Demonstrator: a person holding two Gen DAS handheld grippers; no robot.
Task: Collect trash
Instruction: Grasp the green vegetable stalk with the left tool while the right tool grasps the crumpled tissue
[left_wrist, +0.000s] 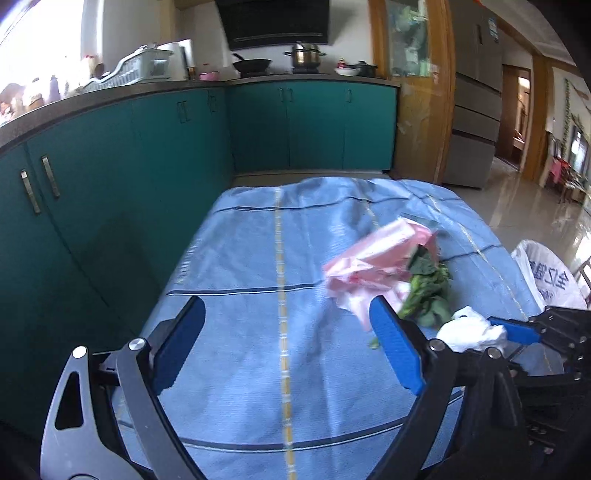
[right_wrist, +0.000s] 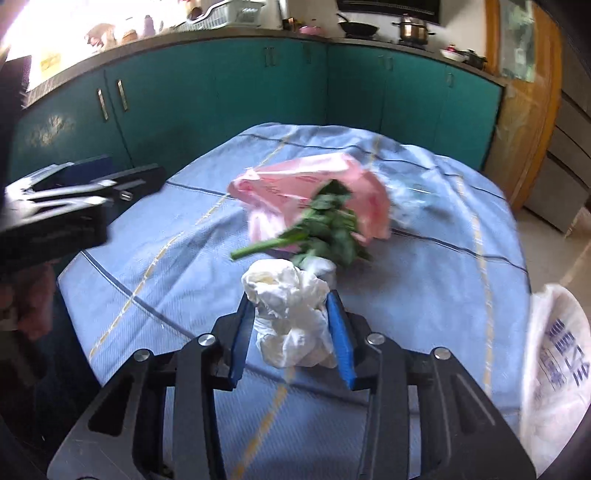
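My right gripper (right_wrist: 291, 306) is shut on a crumpled white tissue (right_wrist: 288, 314) and holds it above the blue tablecloth (right_wrist: 184, 240); the tissue also shows in the left wrist view (left_wrist: 469, 330). Behind it lie green leafy vegetable scraps (right_wrist: 325, 229) on a pink plastic bag (right_wrist: 314, 184), also in the left wrist view as scraps (left_wrist: 428, 291) and bag (left_wrist: 376, 262). My left gripper (left_wrist: 288, 317) is open and empty above the cloth, left of the bag. A white trash bag (right_wrist: 557, 373) hangs at the table's right edge.
Teal kitchen cabinets (left_wrist: 110, 192) run along the left and far sides, close to the table. A crumpled clear plastic piece (right_wrist: 410, 195) lies right of the pink bag. Tiled floor (left_wrist: 524, 206) and a fridge (left_wrist: 476, 110) are to the right.
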